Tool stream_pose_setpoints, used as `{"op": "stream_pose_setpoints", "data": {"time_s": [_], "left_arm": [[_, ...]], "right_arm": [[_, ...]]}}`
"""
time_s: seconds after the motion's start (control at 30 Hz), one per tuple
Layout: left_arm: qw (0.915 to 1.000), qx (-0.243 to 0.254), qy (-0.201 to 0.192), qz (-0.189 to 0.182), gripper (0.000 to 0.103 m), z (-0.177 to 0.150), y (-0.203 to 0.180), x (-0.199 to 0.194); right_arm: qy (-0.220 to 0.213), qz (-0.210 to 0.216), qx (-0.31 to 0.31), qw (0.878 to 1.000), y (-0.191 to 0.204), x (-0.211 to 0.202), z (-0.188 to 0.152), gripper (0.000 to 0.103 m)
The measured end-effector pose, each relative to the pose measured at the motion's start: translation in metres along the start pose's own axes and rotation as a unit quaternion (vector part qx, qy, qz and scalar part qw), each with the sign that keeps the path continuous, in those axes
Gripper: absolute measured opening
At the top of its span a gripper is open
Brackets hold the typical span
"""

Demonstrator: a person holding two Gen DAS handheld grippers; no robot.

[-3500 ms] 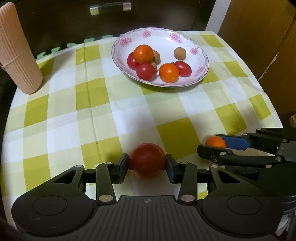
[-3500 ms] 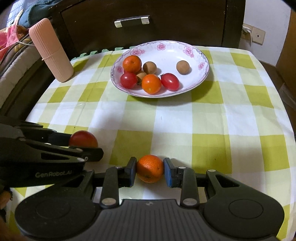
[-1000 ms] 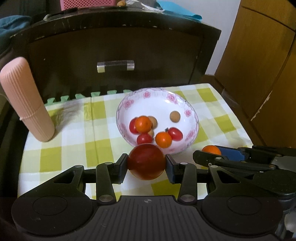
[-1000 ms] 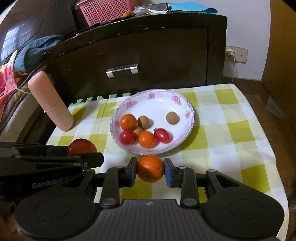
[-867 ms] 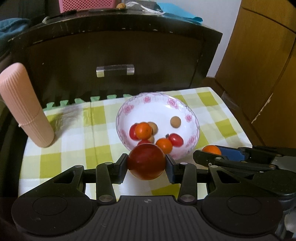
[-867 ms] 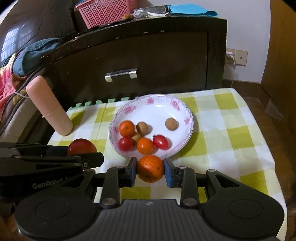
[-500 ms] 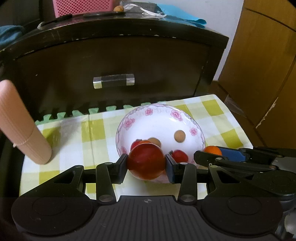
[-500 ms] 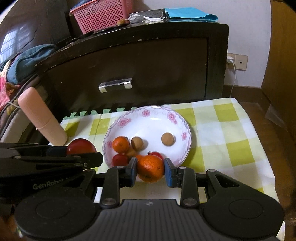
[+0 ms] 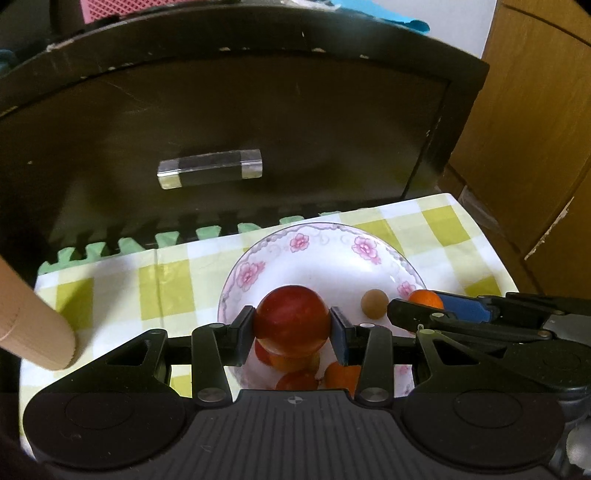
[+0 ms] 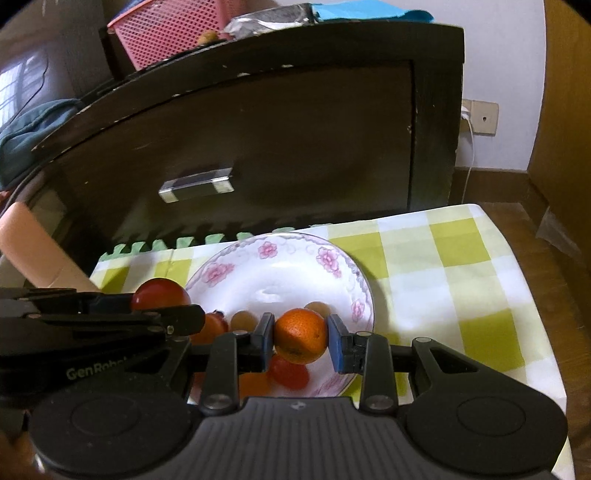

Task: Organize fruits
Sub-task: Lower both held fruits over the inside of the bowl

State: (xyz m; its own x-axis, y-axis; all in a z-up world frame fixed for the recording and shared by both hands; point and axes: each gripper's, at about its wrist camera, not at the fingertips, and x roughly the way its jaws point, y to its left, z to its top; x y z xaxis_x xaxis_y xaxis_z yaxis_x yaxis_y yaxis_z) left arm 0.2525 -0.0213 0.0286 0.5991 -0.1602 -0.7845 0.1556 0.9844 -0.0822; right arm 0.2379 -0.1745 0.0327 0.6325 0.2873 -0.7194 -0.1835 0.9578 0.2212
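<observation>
My left gripper (image 9: 291, 326) is shut on a large red tomato (image 9: 291, 320) and holds it above the near left part of the white flowered plate (image 9: 314, 243). My right gripper (image 10: 300, 341) is shut on a small orange (image 10: 300, 335) above the plate's (image 10: 280, 251) near right part. The plate holds several small fruits: a brown one (image 9: 374, 302), red tomatoes (image 10: 288, 373) and oranges (image 9: 340, 374), partly hidden under the grippers. Each gripper shows in the other's view, the right one (image 9: 424, 308) beside the left and the left one (image 10: 162, 308) beside the right.
The plate rests on a yellow-green checked tablecloth (image 10: 454, 266). A pink ribbed cylinder (image 9: 29, 325) stands at the table's left. A dark wooden drawer cabinet (image 9: 221, 122) with a metal handle (image 9: 209, 173) rises right behind the table. A pink basket (image 10: 166, 33) sits on top of it.
Both grippers have lifted their fruits off the cloth and carried them forward. They now hang over the plate, which has come much closer. The grips are unchanged.
</observation>
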Motion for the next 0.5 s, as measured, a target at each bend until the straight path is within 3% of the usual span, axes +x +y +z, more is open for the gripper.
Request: {"op": "stream_pose_setpoints", "data": {"time_s": [0.5], "left_arm": [[0.9998, 0.011, 0.017, -0.007, 0.049, 0.012, 0.000, 0.028]], "right_arm": [[0.009, 0.003, 0.028, 1.000, -0.022, 0.029, 0.008, 0.031]]}}
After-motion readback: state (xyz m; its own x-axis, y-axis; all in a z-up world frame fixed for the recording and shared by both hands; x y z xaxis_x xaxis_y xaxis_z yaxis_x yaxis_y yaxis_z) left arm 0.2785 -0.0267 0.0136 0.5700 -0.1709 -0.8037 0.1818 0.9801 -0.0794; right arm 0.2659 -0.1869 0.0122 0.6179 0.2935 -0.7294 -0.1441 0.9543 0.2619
